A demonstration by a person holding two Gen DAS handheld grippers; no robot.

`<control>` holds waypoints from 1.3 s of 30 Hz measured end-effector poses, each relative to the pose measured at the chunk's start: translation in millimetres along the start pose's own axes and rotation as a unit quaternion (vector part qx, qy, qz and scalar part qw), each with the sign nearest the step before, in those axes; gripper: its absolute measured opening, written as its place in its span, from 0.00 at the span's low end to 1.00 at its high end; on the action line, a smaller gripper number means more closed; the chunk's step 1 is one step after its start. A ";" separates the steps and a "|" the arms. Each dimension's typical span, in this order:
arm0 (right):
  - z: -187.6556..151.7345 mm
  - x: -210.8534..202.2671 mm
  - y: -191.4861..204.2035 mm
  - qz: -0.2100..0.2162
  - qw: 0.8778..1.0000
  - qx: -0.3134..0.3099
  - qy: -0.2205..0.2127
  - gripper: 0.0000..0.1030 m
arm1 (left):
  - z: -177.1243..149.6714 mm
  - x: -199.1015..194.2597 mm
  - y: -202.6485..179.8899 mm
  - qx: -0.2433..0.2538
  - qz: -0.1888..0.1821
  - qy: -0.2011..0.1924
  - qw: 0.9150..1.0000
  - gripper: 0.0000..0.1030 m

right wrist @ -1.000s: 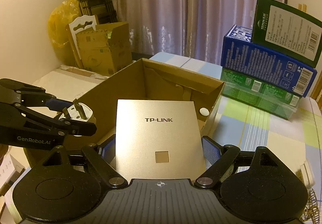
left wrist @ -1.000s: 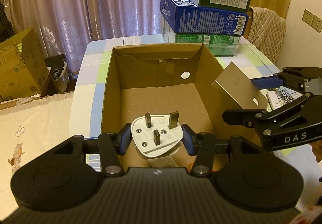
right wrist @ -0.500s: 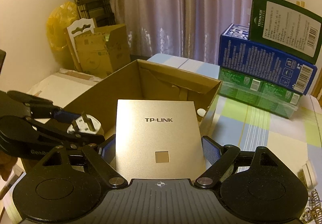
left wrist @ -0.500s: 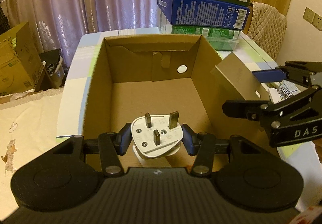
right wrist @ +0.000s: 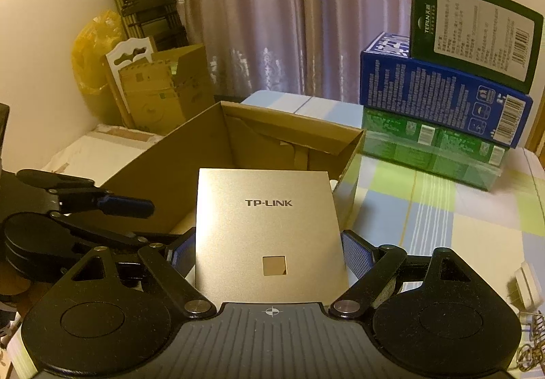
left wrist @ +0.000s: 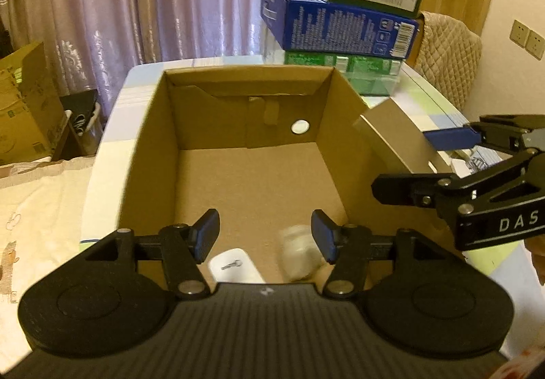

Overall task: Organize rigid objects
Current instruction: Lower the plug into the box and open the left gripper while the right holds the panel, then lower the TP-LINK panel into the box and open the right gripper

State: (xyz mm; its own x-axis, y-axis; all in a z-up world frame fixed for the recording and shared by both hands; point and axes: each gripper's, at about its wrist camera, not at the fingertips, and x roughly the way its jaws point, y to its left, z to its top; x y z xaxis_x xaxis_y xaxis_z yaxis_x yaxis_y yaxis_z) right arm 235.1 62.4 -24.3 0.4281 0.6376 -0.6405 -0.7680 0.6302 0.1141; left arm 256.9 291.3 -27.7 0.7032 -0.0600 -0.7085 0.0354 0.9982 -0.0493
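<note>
Squarely, "TP-LINK" panel [right wrist: 269, 236] (gold) in right hand-held gripper [right wrist: 269, 253]

brown cardboard box [left wrist: 238, 174]; champagne-gold panel [right wrist: 269, 229]; white plug [left wrist: 299, 256]; checked tablecloth [right wrist: 425, 208].

The left wrist view looks down from close above the near edge of the cardboard box [left wrist: 245, 174] toward the curtain. The right wrist view sits off the box's [right wrist: 190, 154] right corner, facing the same way. Both share the stacked cartons [left wrist: 340, 28] [right wrist: 442, 99].

Dim, warm yellowish indoor light; fisheye-curved edges, dark corners, slight motion blur.
</note>
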 end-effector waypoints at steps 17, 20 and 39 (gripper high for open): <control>3.1 1.7 11.9 0.001 1.000 0.002 0.004 0.81 | -8.3 -17.7 11.4 0.000 0.021 0.005 1.000 0.53; 3.8 1.2 13.4 0.003 1.000 0.002 0.005 0.81 | -9.1 -19.6 11.5 0.002 0.022 0.005 1.000 0.53; 2.7 2.9 13.1 0.025 1.000 0.016 0.005 0.82 | -11.3 -25.5 11.8 0.007 0.026 0.002 1.000 0.53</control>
State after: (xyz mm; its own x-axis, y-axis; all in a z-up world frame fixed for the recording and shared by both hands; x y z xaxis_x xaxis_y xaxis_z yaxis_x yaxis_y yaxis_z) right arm 227.5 73.7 -22.6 0.3847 0.6640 -0.6411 -0.7722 0.6121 0.1705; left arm 231.4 304.5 -18.2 0.7009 -0.0088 -0.7132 0.0098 0.9999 -0.0027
